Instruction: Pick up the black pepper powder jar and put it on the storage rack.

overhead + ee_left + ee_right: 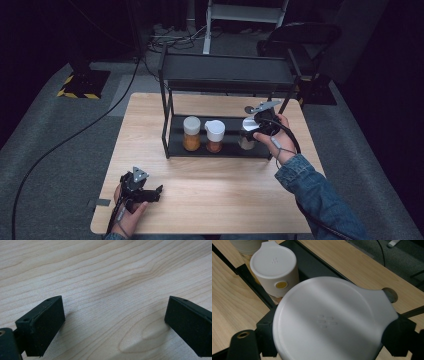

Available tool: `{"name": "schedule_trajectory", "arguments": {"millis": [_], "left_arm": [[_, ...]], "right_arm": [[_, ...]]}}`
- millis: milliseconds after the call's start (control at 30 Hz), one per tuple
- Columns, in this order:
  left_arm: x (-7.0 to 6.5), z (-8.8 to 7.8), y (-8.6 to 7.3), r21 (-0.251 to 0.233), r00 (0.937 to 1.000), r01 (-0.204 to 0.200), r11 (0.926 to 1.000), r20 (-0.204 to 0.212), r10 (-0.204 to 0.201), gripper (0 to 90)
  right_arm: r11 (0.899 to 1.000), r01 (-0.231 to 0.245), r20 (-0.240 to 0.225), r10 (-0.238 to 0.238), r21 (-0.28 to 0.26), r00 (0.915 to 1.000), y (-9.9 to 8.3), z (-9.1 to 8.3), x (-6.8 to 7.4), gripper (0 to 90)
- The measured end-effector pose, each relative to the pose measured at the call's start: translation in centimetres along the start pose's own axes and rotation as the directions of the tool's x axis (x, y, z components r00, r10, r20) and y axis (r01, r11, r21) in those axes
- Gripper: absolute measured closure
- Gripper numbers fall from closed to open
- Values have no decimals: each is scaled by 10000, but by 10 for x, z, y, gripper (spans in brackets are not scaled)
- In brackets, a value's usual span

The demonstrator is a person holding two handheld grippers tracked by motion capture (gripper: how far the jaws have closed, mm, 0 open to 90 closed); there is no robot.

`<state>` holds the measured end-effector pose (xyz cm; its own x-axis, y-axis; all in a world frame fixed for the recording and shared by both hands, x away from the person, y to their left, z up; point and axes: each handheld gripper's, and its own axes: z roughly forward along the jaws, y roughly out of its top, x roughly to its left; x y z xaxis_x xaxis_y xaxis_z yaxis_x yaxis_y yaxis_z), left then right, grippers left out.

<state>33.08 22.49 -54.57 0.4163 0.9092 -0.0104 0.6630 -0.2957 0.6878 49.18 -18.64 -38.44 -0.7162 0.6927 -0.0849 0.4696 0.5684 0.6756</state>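
Gripping a white-lidded jar (248, 134) at the right end of the black rack's lower shelf (227, 149), with the right gripper (256, 131) coming in from above and to the right, jaws closed against the jar's sides just below its lid. Showing, in the right gripper view, the broad white lid (329, 320) sitting between both black jaws, pads pressed to either flank. Standing just beside it on the same shelf, a second jar with a white flip-top cap (215, 136) holding reddish-brown powder, and beyond that a third jar with a pale cap (191, 133) and orange contents, all upright and in a row. Resting low at the near-left corner of the wooden worktop (215, 195), the left gripper (159, 191), well apart from the rack. Spreading wide in the left gripper view, jaws empty over bare wood grain (110, 290).
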Motion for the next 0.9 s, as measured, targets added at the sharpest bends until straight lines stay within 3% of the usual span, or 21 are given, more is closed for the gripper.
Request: {"name": "schedule_trajectory", "arguments": {"millis": [900], "left_arm": [[0, 0, 0, 1, 10000, -2, 10000, 2, 2, 26]], "right_arm": [[9999, 5, -225, -2, 135, 9997, -3, 41, 2, 191]]}}
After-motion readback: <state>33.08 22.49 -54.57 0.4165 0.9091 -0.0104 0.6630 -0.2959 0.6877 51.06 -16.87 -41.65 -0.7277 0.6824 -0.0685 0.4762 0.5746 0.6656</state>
